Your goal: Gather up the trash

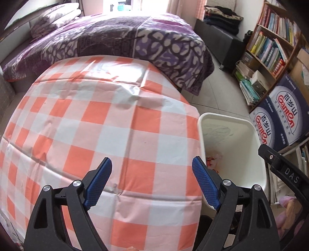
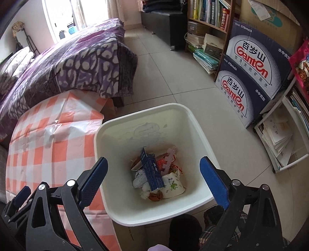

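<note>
A white trash bin [image 2: 135, 123] stands on the floor beside the table. Inside it lies a heap of trash [image 2: 160, 175]: a dark blue carton, white crumpled wrappers, red scraps and a pink strip. My right gripper [image 2: 153, 164] hangs above the bin, open, with nothing between its blue pads. My left gripper [image 1: 151, 164] is open over the orange-and-white checked tablecloth [image 1: 96, 119], empty, its right pad near the table edge. The same bin [image 1: 231, 135] shows at right in the left wrist view, with part of the other gripper [image 1: 282, 168] beyond it.
A bed with a purple patterned blanket [image 1: 135, 38] lies behind the table. Stacked blue water cartons [image 2: 251, 73], a bookshelf [image 2: 210, 17] and piles of papers [image 2: 278, 139] line the right side. Tiled floor [image 2: 164, 77] lies between bed and shelf. A dark shoe [image 2: 183, 229] is below the bin.
</note>
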